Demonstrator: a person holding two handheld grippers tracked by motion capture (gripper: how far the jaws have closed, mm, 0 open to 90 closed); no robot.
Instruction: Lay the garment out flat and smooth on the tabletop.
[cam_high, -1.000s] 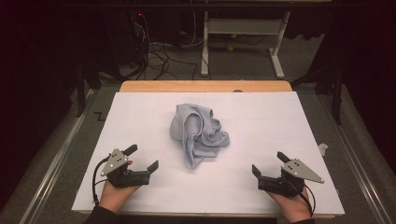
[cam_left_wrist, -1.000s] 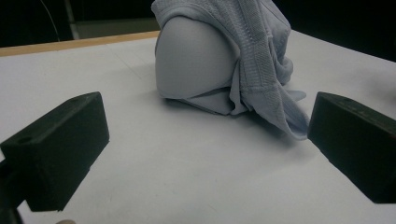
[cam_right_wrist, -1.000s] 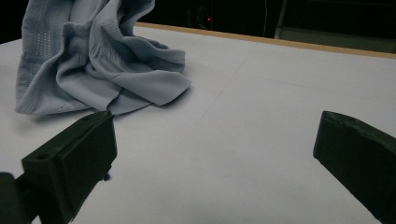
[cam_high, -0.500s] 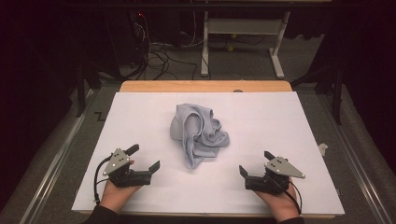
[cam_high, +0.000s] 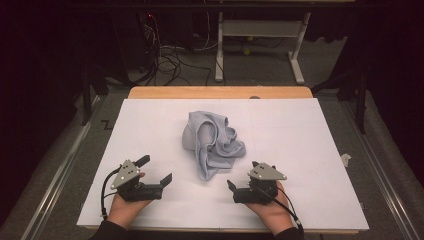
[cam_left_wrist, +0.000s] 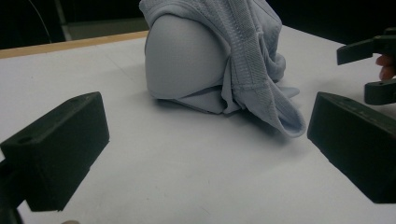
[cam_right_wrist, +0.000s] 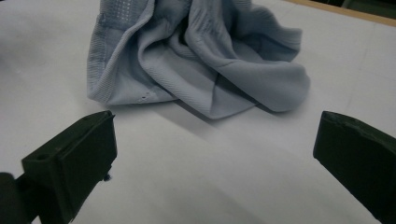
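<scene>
The crumpled grey garment (cam_high: 212, 142) lay near the middle of the white tabletop (cam_high: 310, 150), bunched in a heap, so its edges were hidden. The left gripper (cam_high: 156, 171) waited at its 7 o'clock and the right gripper (cam_high: 234, 184) at 5 o'clock, both with jaws wide open, holding nothing, probably to seize it from two sides.

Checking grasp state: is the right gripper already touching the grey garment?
No. In the right gripper view, bare white table separates the open right gripper from the crumpled grey garment.
</scene>
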